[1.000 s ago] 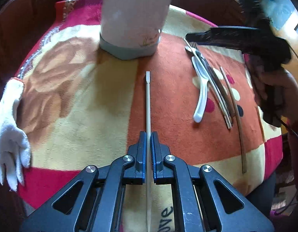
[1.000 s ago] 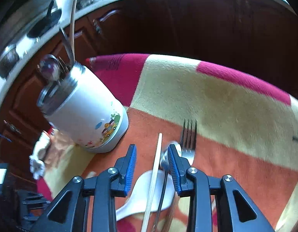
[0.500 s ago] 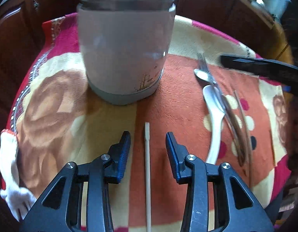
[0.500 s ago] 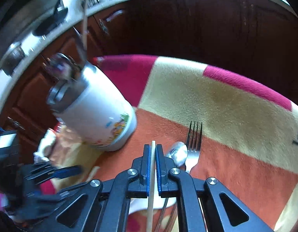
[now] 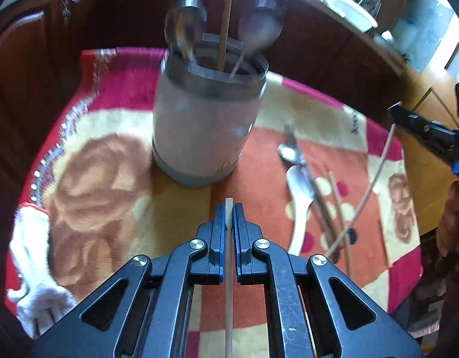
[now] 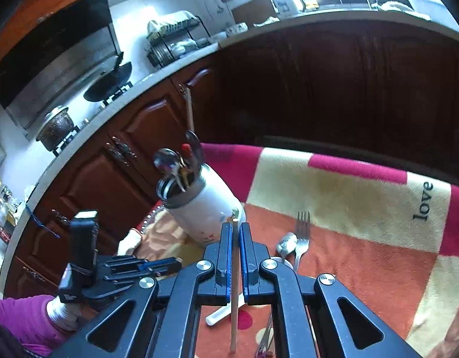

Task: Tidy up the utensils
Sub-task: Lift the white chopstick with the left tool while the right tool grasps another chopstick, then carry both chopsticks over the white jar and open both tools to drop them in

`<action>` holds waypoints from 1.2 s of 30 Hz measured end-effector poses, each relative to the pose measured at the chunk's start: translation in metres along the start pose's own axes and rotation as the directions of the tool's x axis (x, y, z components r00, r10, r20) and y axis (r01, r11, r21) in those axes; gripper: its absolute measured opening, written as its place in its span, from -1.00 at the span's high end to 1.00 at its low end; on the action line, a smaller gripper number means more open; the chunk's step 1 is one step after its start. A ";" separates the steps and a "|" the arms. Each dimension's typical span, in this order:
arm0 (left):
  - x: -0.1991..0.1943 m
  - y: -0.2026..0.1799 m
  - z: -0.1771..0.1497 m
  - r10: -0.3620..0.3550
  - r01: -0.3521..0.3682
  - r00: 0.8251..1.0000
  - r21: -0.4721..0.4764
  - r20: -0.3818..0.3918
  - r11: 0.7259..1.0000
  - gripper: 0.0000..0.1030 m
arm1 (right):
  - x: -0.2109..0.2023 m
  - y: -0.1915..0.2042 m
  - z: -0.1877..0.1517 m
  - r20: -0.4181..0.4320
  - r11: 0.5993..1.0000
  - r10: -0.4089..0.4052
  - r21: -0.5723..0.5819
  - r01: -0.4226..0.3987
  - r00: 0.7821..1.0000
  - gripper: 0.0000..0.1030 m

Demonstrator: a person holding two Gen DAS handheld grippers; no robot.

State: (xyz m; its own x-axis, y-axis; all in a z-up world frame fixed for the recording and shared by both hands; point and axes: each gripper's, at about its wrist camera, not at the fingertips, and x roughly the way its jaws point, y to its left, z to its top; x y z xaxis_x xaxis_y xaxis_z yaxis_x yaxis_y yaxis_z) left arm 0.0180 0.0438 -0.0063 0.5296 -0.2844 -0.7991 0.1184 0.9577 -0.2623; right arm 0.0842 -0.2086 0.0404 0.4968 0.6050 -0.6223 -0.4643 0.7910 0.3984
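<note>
We are working through the chopstick step of tidying the utensils: each gripper is holding one pale chopstick, and both are waiting to go into the white utensil jar [image 5: 204,132] standing on the patterned blanket [image 5: 116,161].

Our left gripper [image 5: 228,217] is pinching its chopstick [image 5: 228,283] close to the top end, jaws drawn in tight on the stick, which is running back down between the fingers towards the camera. The jar is sitting just ahead of it, already carrying a wooden chopstick and two metal spoons that are poking above the rim.

Our right gripper [image 6: 235,235] is likewise clamping a chopstick [image 6: 234,298], fingers narrowed onto it, with the long lower part hanging free below the grip over the blanket. From the left wrist view that stick is slanting across the pile that is still lying on the cloth: a fork [image 6: 302,235], a metal spoon [image 6: 286,243], a white plastic spoon [image 5: 299,205] and further dark sticks beside them. A white cloth glove [image 5: 32,268] is lying at the blanket's left edge.

We judge the next move to be raising each stick until its lower tip is clearing the jar's metal rim, tipping it near upright, lowering it into a gap between the spoons, and only then easing the jaws apart. The jar's mouth is crowded, so we are expecting to enter one stick at a time.
</note>
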 end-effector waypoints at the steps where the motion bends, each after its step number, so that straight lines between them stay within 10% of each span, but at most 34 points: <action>1: -0.008 -0.002 -0.001 0.000 0.000 1.000 0.002 0.014 1.000 0.93 | -0.004 0.004 0.003 0.009 1.000 0.001 -0.006 -0.001 1.000 0.91; 20: -0.098 -0.001 0.062 -0.025 0.027 0.972 -0.007 0.233 1.000 0.93 | -0.039 0.085 0.080 0.187 0.990 0.000 -0.136 0.026 0.982 0.92; 36: -0.099 0.029 0.172 0.034 0.052 0.807 -0.128 0.589 0.990 0.93 | 0.010 0.125 0.130 0.292 0.977 -0.042 -0.187 0.100 0.956 0.91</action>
State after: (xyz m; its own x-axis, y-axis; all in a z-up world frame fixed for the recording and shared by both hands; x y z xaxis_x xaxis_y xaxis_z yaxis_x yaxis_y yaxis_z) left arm 0.1139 0.1076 0.1579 0.9263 -0.1711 -0.3356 0.0374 0.9282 -0.3701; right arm 0.1262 -0.0923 0.1712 0.7082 0.5711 -0.4150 -0.5408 0.8168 0.2012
